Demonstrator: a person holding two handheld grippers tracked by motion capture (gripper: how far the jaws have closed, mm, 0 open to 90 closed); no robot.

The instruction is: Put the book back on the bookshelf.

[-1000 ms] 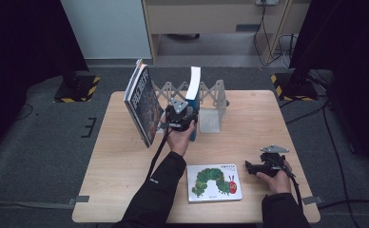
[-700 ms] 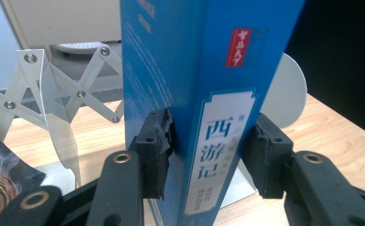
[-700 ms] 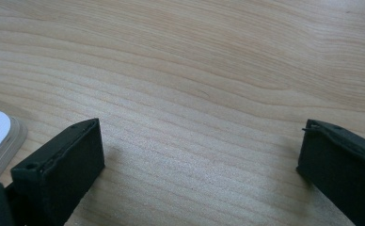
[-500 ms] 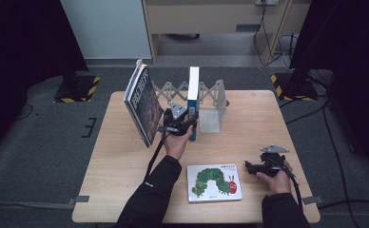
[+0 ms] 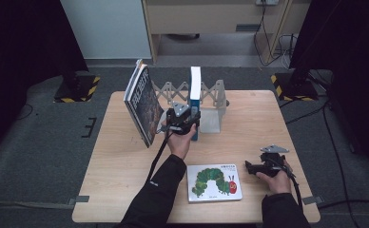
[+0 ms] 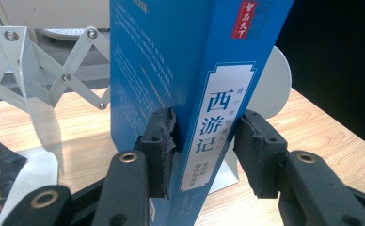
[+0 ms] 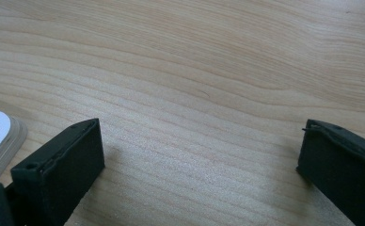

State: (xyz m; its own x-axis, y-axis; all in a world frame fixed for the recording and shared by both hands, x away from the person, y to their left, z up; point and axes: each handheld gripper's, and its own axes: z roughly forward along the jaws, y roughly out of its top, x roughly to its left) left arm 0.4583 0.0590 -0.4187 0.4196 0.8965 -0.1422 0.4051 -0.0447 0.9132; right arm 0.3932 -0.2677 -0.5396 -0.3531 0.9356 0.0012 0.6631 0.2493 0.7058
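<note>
I had my left hand-held gripper (image 5: 188, 124) at the foot of the blue book (image 5: 195, 95), which stood upright on the table (image 5: 125, 161) beside the white folding bookend (image 5: 211, 102). In the left gripper view its pads (image 6: 159, 146) sat on either side of the spine (image 6: 220, 122): the left pad lay against the cover, while a thin gap seemed to show by the right pad, so I judged the grip loose or only just touching rather than firmly clenched. The jaws had just eased open a little and closed back again, with the book between them.

My right hand-held gripper (image 5: 261, 167) rested low on the table near the front right corner, its jaws spread wide with nothing but bare wood between them, just beside the caterpillar picture book (image 5: 215, 183) lying flat.

The dark book (image 5: 142, 107) leaned at a slant to the left of my hand, close by it.

What worried me was the tall blue book tipping. It was held only near its base, so if I let go before it settled against the bookend, it could fall sideways. Pulling my gripper back carelessly could also drag the spine along or knock the leaning dark book, which looked ready to slide flat.
</note>
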